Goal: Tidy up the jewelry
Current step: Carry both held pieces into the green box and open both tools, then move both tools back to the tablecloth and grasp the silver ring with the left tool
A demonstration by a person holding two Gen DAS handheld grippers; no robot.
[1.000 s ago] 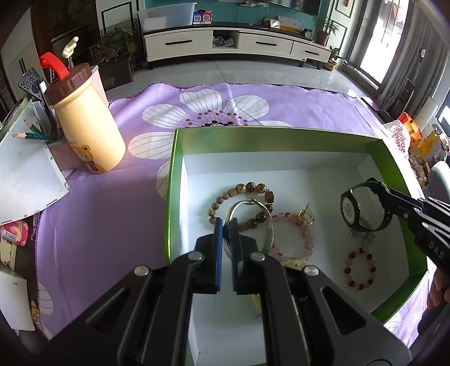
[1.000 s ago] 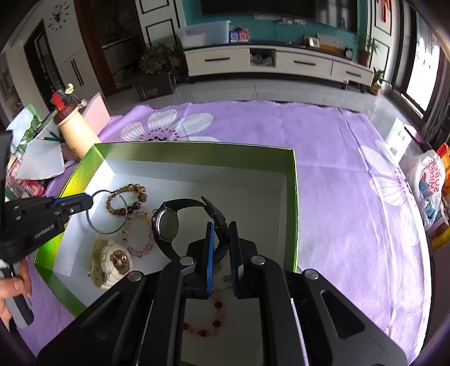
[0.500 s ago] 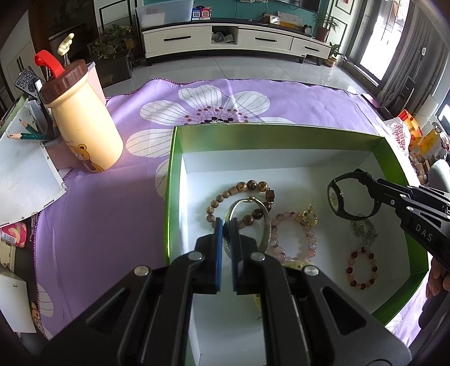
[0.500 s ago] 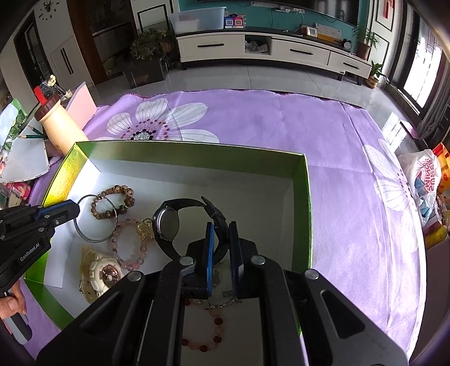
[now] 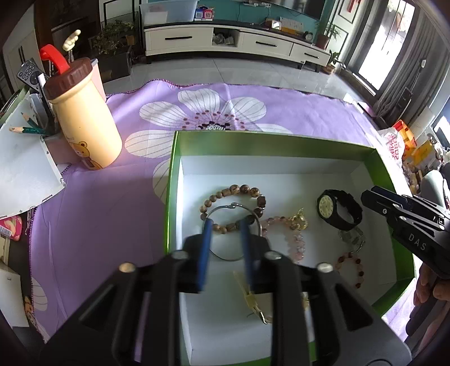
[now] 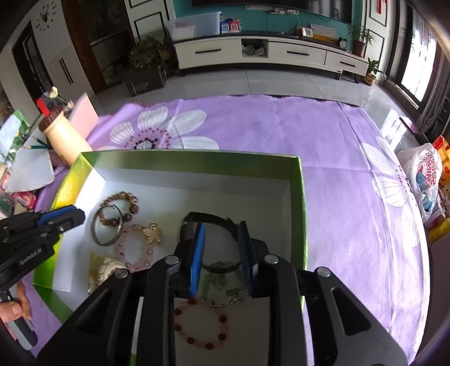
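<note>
Setting: a home living room. Indicators:

- A long white TV cabinet point(image 6: 270, 53) with drawers stands against a teal wall, below the lower edge of a dark screen.
- Potted plants point(image 6: 361, 39) stand at the cabinet's end; more greenery sits at the left.
- A wall clock point(image 6: 45, 18) hangs on the white panelled wall.
- Curtains point(image 5: 399, 76) frame bright windows on the right.
- The floor is glossy grey tile.
- The work surface carries a purple flower-print cloth point(image 6: 281, 129), a bear-print drinking bottle point(image 5: 84, 124), a remote control point(image 5: 28, 74), pencils point(image 5: 24, 129) and a printed shopping bag point(image 6: 424, 171).
</note>
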